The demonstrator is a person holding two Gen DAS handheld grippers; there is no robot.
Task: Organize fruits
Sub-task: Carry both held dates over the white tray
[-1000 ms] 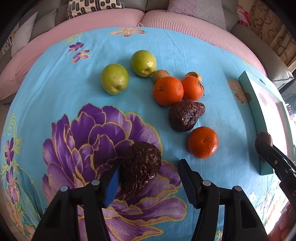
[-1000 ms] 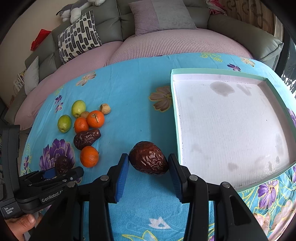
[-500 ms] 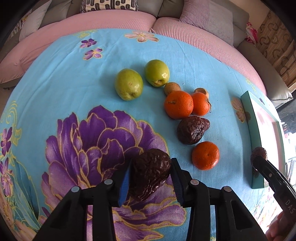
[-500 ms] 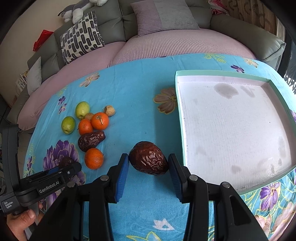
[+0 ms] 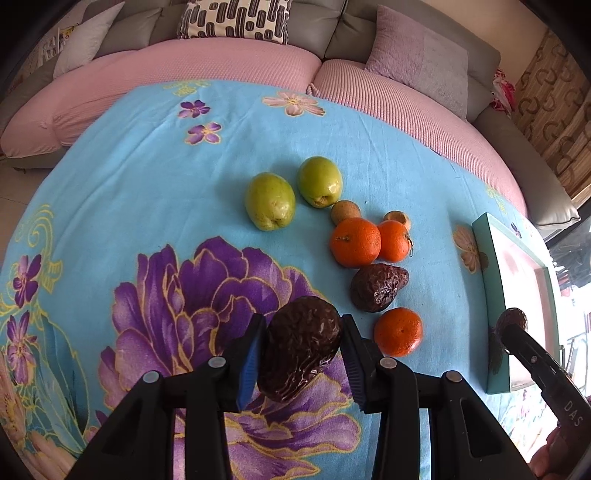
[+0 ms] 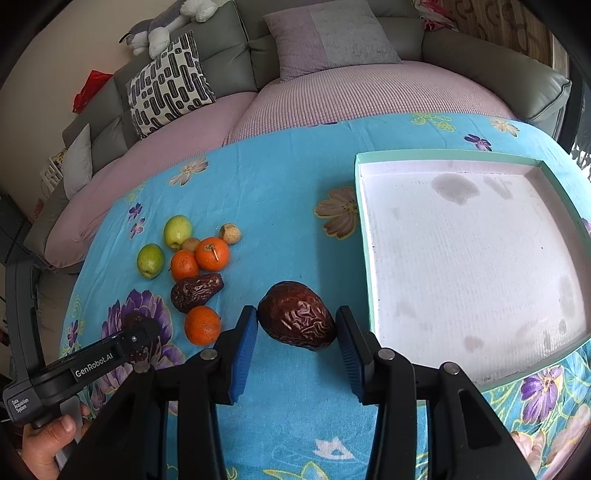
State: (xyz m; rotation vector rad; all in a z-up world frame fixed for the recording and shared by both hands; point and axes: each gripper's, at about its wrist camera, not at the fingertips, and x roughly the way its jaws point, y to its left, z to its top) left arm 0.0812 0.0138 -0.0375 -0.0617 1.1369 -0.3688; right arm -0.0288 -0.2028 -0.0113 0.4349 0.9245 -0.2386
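My left gripper is shut on a dark brown wrinkled fruit, held a little above the purple flower on the blue cloth. My right gripper is shut on a second dark wrinkled fruit, just left of the teal-rimmed white tray. On the cloth lie two green fruits, three oranges, another dark wrinkled fruit and two small brown fruits. The tray holds nothing.
A pink and grey sofa with cushions curves behind the table. The tray's wall stands at the right in the left wrist view. A person's hand holds the left gripper's handle at the lower left.
The left jaws closed onto the dark fruit and lifted it, and that view shifted toward the fruit pile. The right gripper kept its grip and barely moved.
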